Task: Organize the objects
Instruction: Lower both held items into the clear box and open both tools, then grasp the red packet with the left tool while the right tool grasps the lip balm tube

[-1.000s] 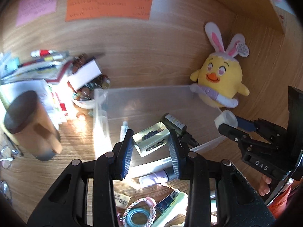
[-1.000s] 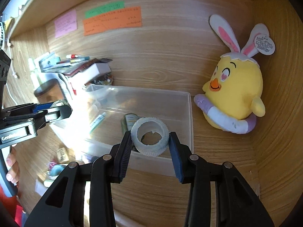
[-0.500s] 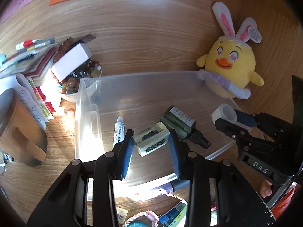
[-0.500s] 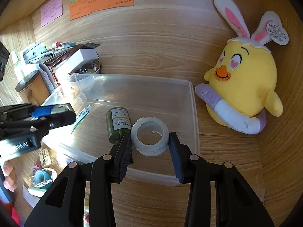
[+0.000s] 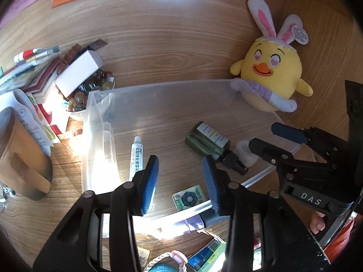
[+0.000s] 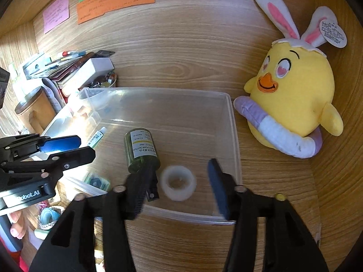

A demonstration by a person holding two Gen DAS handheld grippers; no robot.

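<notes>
A clear plastic bin (image 5: 97, 122) (image 6: 233, 124) sits on the wooden desk. Inside lie a green pump bottle (image 5: 207, 141) (image 6: 140, 150), a white tube (image 5: 136, 156) (image 6: 97, 137), a small flower-printed box (image 5: 188, 197) (image 6: 96, 180) and a white tape roll (image 6: 178, 182) (image 5: 244, 153). My left gripper (image 5: 180, 179) is open and empty above the box; it also shows in the right wrist view (image 6: 72, 147). My right gripper (image 6: 179, 183) is open over the roll, which rests on the bin floor; it also shows in the left wrist view (image 5: 272, 140).
A yellow bunny-eared chick plush (image 5: 270, 72) (image 6: 292, 95) sits right of the bin. Left are a white box (image 5: 78, 72), a bowl of stones (image 5: 90, 95), books and a brown mug (image 5: 20, 156). Small items, including a teal tape roll (image 6: 48, 215), lie in front.
Both grippers opened. The left let go of the small flower-printed box and the right let go of the white tape roll; both now lie in the bin.
</notes>
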